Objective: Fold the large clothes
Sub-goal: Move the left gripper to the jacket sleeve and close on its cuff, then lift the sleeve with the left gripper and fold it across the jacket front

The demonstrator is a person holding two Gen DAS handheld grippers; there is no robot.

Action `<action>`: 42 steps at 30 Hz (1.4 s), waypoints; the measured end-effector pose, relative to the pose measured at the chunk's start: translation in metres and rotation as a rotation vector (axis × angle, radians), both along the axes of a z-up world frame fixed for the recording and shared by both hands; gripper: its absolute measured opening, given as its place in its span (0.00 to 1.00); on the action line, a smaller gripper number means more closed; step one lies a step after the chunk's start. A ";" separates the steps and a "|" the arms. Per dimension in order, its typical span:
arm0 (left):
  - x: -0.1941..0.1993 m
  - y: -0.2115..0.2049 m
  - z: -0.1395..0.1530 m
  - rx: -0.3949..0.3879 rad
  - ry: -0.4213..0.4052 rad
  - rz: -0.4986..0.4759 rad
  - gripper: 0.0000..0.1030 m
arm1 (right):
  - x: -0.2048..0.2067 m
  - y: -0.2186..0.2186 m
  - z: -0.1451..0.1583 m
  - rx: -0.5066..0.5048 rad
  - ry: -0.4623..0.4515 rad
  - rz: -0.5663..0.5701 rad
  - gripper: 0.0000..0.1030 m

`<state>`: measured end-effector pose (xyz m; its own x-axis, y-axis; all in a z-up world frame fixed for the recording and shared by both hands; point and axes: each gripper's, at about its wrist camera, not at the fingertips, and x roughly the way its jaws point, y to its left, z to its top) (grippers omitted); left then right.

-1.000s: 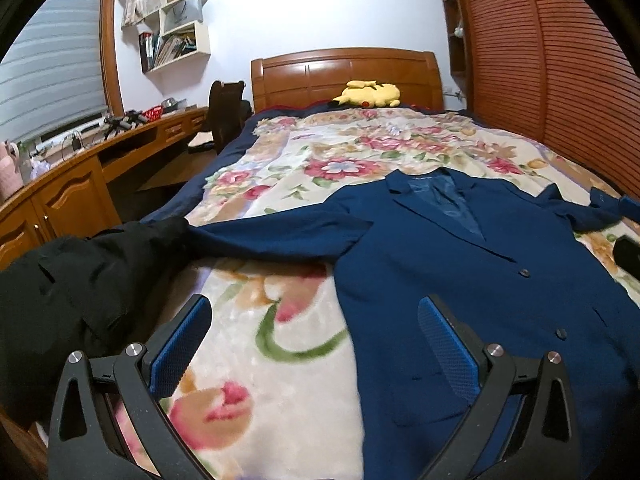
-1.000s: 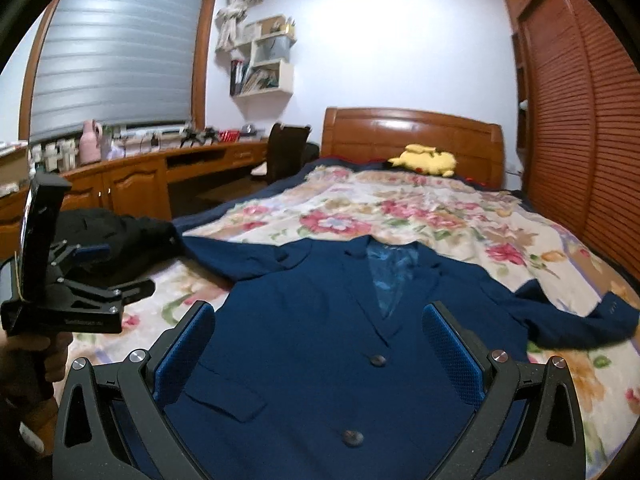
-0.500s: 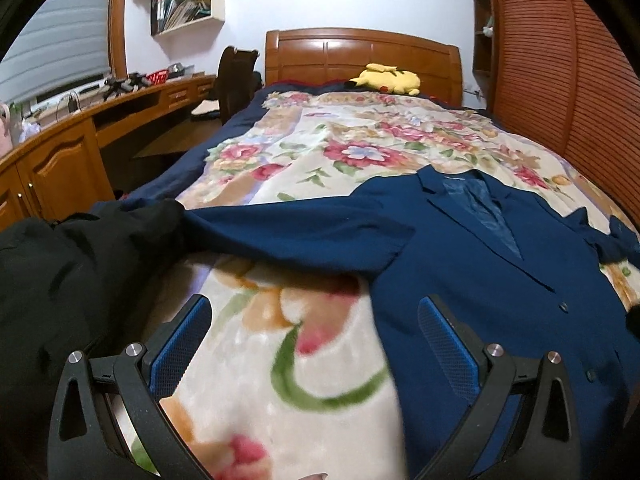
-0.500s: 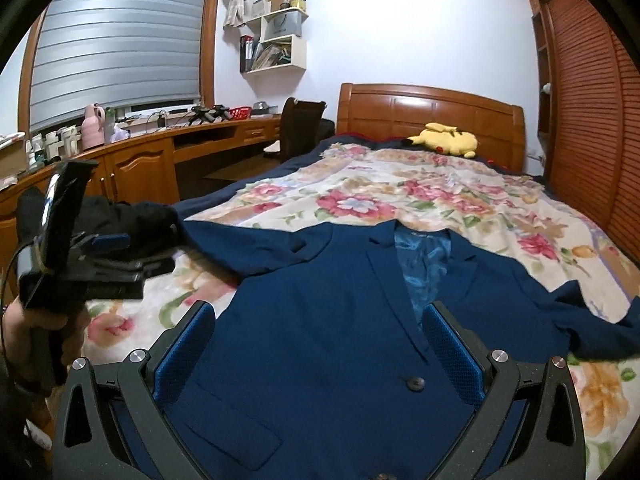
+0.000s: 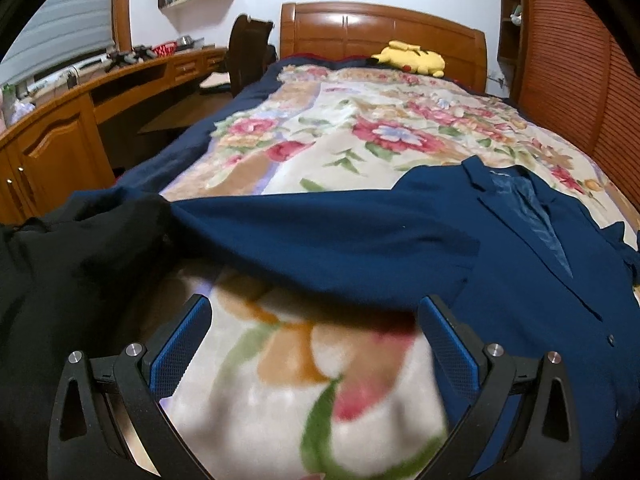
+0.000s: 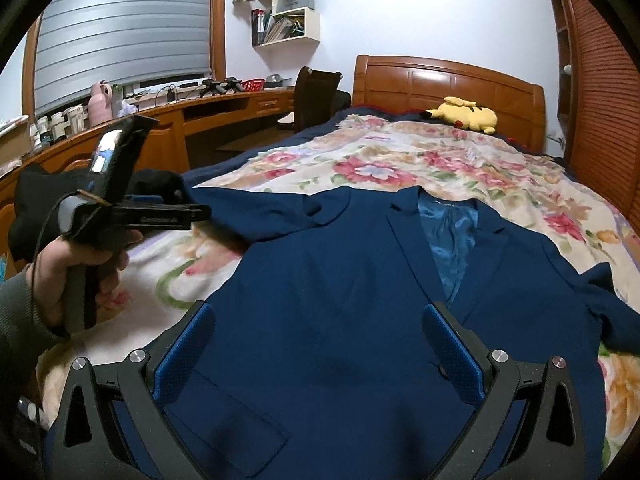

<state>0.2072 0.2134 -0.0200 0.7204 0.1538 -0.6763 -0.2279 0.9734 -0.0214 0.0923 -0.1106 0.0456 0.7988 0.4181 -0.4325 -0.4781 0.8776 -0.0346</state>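
A blue jacket (image 6: pixel 340 280) lies face up across the near part of the floral blanket (image 5: pixel 360 148) on the bed, one sleeve (image 5: pixel 320 236) stretched toward the bed's left edge, meeting a black garment (image 5: pixel 60 280). The left gripper (image 5: pixel 314 332) is spread over bare blanket just short of that sleeve. The right gripper (image 6: pixel 318 336) is spread above the jacket's front.

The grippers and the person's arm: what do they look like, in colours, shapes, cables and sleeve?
Each gripper, left gripper and right gripper, has a black angular frame with triangular cut-outs and silver round bolts. The fingers carry blue, finely dotted pads. In the right wrist view the left gripper has a black pistol handle, a thin black cable and small pale lettering, too small to read. The left hand is bare, with a grey-green knitted sleeve.
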 end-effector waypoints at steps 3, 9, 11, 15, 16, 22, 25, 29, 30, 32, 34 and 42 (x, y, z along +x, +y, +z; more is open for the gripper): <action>0.016 0.011 -0.005 -0.030 0.031 0.010 1.00 | 0.001 -0.001 0.000 0.008 0.003 -0.001 1.00; 0.040 0.025 -0.010 -0.012 0.056 0.043 1.00 | 0.004 0.002 -0.007 0.010 0.021 -0.001 1.00; 0.044 0.029 -0.013 -0.035 0.069 0.061 1.00 | 0.004 0.002 -0.007 0.011 0.027 0.000 1.00; 0.051 0.035 -0.022 -0.092 0.097 0.071 0.99 | 0.002 0.004 -0.007 0.011 0.030 0.001 1.00; 0.051 0.035 -0.024 -0.097 0.094 0.071 0.97 | 0.002 0.005 -0.007 0.009 0.033 0.001 1.00; 0.058 0.049 -0.031 -0.162 0.118 0.088 0.51 | 0.005 0.007 -0.009 0.005 0.051 0.002 1.00; 0.059 0.056 -0.030 -0.163 0.114 0.120 0.43 | 0.004 0.007 -0.008 0.006 0.053 0.001 1.00; 0.062 0.054 -0.031 -0.160 0.124 0.112 0.24 | 0.004 0.007 -0.008 0.004 0.052 0.000 1.00; 0.062 0.052 -0.032 -0.150 0.125 0.106 0.14 | 0.004 0.007 -0.008 0.003 0.052 -0.001 1.00; 0.062 0.046 -0.030 -0.113 0.119 0.090 0.08 | 0.005 0.006 -0.008 -0.003 0.054 -0.002 1.00; 0.059 0.039 -0.025 -0.075 0.101 0.075 0.05 | 0.005 0.007 -0.009 -0.005 0.057 -0.001 1.00; 0.045 0.015 0.012 -0.044 0.027 0.001 0.03 | 0.005 0.001 -0.006 0.008 0.050 -0.019 1.00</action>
